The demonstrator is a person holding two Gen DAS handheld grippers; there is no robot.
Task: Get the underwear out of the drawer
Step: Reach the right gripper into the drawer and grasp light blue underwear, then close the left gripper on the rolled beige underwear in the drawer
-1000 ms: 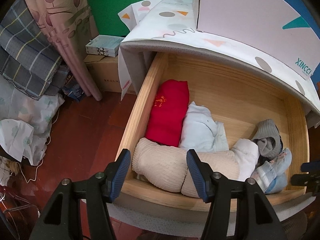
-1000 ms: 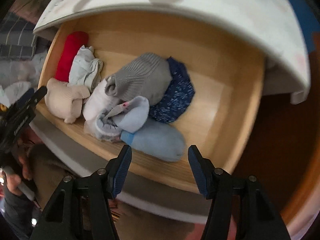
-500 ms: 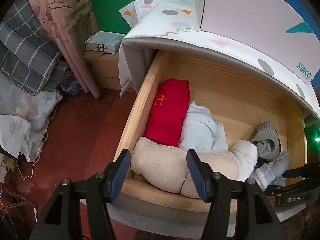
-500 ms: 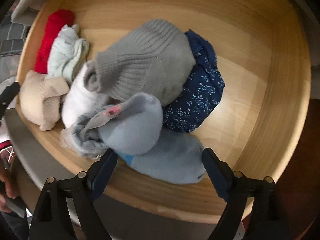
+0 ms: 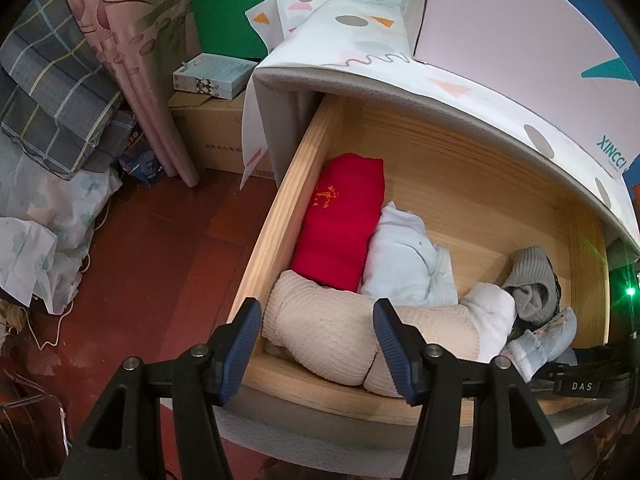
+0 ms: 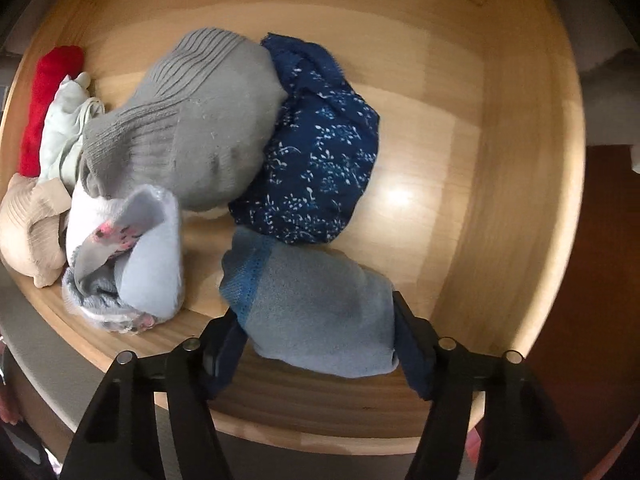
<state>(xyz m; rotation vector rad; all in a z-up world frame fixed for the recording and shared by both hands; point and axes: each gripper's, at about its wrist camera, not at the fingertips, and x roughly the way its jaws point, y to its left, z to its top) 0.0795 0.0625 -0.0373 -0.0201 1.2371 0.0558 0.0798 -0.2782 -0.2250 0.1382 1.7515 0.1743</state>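
The drawer (image 5: 276,216) is pulled out so its soft bundles can be reached from above. The right gripper (image 6: 316,338) points down into the drawer, at the front wall. Its jaws are closing on a pale blue bundle (image 6: 320,312), one finger on each side, and the pads look pressed against the cloth. This is probably the underwear being picked, because it lies alone at the front where it is easy to grab. A dark blue bundle (image 6: 316,160) touches it from behind, and a grey bundle (image 6: 188,120) lies deeper in the drawer. The left gripper (image 5: 318,344) hangs over the front edge of the drawer, above a cream bundle (image 5: 320,340). Its jaws are apart and hold nothing; it seems to wait. A red bundle (image 5: 340,220) lies along the drawer's left wall.
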